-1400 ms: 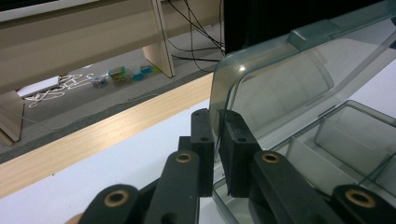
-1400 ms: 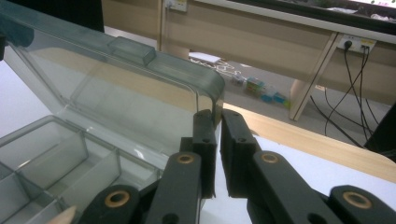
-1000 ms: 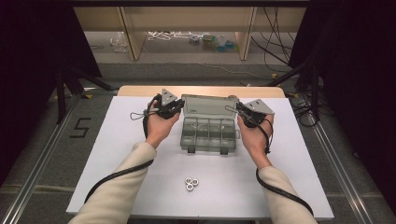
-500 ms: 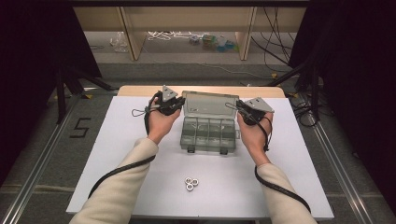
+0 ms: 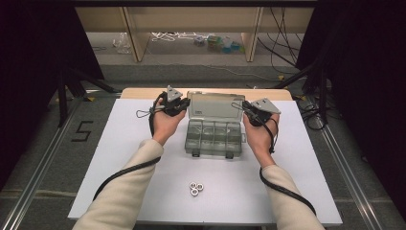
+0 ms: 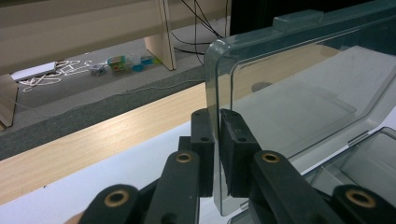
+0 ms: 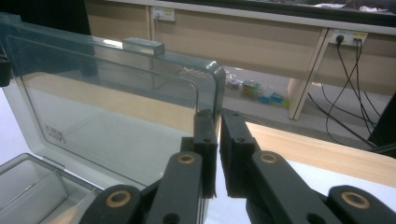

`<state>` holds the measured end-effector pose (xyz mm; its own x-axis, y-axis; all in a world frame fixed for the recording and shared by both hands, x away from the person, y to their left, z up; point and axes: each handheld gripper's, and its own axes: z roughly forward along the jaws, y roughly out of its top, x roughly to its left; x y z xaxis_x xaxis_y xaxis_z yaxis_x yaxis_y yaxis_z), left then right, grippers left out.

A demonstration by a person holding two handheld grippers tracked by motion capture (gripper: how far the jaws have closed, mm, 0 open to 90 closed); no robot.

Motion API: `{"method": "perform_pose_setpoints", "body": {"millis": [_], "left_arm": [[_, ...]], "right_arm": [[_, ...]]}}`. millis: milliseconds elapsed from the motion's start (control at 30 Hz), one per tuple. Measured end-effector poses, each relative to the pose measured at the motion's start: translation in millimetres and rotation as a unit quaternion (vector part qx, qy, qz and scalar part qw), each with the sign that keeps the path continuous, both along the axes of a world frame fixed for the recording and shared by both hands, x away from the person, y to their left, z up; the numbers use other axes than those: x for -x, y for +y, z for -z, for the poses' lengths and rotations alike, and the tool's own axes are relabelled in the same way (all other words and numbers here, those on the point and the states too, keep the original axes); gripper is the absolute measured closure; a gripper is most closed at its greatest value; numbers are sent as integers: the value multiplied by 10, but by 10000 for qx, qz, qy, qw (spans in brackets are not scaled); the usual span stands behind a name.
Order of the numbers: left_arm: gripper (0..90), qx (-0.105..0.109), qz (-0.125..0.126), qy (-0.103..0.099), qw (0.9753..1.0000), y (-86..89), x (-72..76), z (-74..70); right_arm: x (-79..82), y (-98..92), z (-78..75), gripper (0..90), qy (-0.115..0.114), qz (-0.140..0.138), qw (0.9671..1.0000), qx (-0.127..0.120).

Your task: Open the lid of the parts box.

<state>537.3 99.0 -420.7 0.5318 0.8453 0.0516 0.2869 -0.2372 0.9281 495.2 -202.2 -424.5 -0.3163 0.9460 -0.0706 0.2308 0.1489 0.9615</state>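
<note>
Clear box (image 5: 213, 138) near surface's (image 5: 119, 139) far edge, lid (image 5: 214, 106) upright, side edges pinched between jaws of left gripper (image 6: 215, 140) and right gripper (image 7: 217, 137), likely to hold compartments open for three nuts (image 5: 196, 188) near front edge.

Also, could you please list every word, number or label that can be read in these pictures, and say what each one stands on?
"5": black figure on the grey floor left of the table.
Small raised marking on the clear lid of the organiser box, near its lower corner in the right gripper view: too small to read.
Packages on the floor behind the table: print too blurred to read.
</note>
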Motion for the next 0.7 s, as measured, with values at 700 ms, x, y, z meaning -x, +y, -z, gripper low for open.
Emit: {"method": "perform_pose_setpoints", "body": {"millis": [700], "left_arm": [[835, 118, -52, 71, 9999, -16, -79, 20]], "right_arm": [[-137, -6, 83, 861, 79, 38, 9999, -76]]}}
